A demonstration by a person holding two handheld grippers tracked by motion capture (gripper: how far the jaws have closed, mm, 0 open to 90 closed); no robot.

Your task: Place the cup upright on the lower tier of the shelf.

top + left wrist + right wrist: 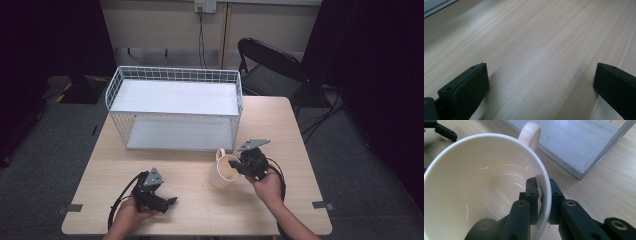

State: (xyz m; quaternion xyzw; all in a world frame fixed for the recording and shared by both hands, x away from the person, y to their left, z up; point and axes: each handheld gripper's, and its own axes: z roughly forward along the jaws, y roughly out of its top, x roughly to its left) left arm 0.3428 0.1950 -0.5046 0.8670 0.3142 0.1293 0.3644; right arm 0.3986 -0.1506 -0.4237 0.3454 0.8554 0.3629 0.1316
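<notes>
A cream mug (pixel 224 172) stands on the wooden table (pixel 295 130) just in front of the white wire shelf rack (pixel 175 107), its handle (pixel 219 152) pointing toward the rack. My right gripper (pixel 238 168) is shut on the mug's rim, one jaw inside the mug (pixel 479 190) and one outside; my right gripper (pixel 543 195) pinches the wall. The mug is empty. My left gripper (pixel 170 202) rests low at the table's front left, open, with bare wood between its jaws; in the left gripper view my left gripper (pixel 540 82) has its jaws spread wide.
The rack's lower shelf (pixel 584 142) lies close behind the mug. A black folding chair (pixel 272 70) stands beyond the table's far right corner. Tape marks (pixel 322 205) sit near the front corners.
</notes>
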